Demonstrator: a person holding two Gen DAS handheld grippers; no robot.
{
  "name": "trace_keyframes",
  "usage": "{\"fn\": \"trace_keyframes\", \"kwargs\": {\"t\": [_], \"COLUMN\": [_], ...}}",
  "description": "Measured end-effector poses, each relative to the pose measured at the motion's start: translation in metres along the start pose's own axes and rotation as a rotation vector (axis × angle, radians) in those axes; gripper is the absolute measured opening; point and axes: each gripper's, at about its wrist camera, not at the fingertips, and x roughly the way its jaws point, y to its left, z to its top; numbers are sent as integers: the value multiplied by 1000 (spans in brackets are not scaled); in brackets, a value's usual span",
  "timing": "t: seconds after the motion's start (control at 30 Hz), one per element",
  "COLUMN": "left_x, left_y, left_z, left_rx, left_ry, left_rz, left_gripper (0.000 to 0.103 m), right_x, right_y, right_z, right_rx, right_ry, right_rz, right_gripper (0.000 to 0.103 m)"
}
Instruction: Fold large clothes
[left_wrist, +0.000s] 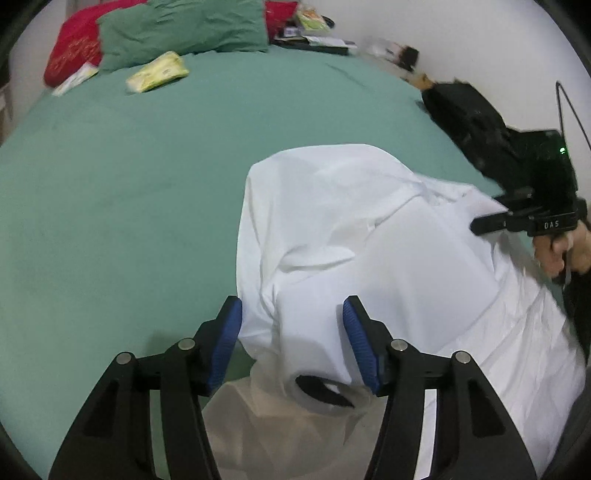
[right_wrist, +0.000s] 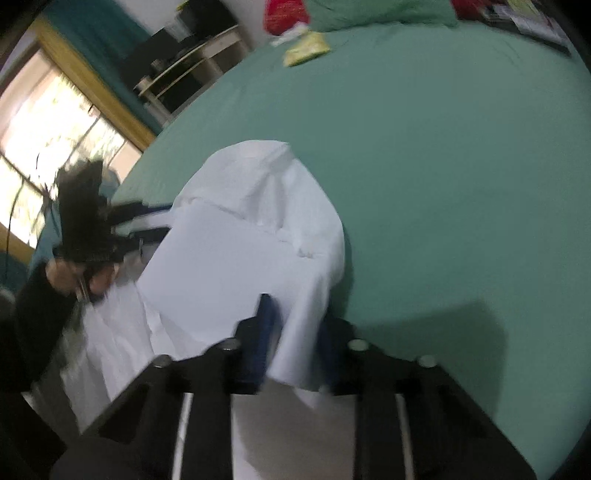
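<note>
Both hand-held grippers sit at the near edge of the bed (left_wrist: 110, 177), where the white garment (left_wrist: 369, 240) lies heaped and drapes over that edge toward the floor. The left hand-held gripper (left_wrist: 291, 343) is released: its blue pads stand wide apart with a hanging fold of the cloth between them, neither pad pressing on it. The right hand-held gripper (right_wrist: 295, 339) is drawn nearly together on the garment's hem; the view is blurred, but the cloth passes between the pads and seems pinched there. From the left wrist view, the garment's long axis runs from the near edge up toward the middle of the bed, and the bulk lies ahead and to the right of the left tool. The left one is nearer the free fold, so I judge the coming grasp falls to it.
</note>
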Motion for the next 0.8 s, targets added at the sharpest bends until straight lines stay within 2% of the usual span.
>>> {"fn": "trace_keyframes", "kwargs": {"t": [0.03,0.13,0.17,0.2,0.23,0.3,0.4,0.53,0.63,0.8], "left_x": [1,0,-1,-3,-10,-22,-32,-24,-32,-68], "left_y": [0,-2,-3,-5,-8,-15,-26,-43,-53,-63], "left_z": [3,9,10,12,13,19,16,-8,-24,-42], "left_rx": [4,43,53,63,84,117,132,225,257,235], "left_ry": [12,42,46,37,-15,-122,-204,-162,-173,-206], "left_rz": [1,15,5,18,107,215,268,334,356,340], "left_gripper": [60,58,36,26,22,16,15,19,20,20], "right_x": [-2,-4,-5,-4,-3,5,20,38,43,29], "right_y": [9,47,63,76,86,110,124,136,148,155], "right_z": [-2,-3,-3,-3,-3,-8,-22,-51,-79,-102], "right_rx": [-60,-267,-353,-422,-477,-616,-756,-886,-993,-1018], "right_ry": [-8,-55,-91,-129,-156,-228,-264,-250,-268,-254], "right_rz": [-48,-283,-377,-451,-505,-642,-790,-867,-921,-932], "right_gripper": [18,15,14,14,14,14,14,14,15,18]}}
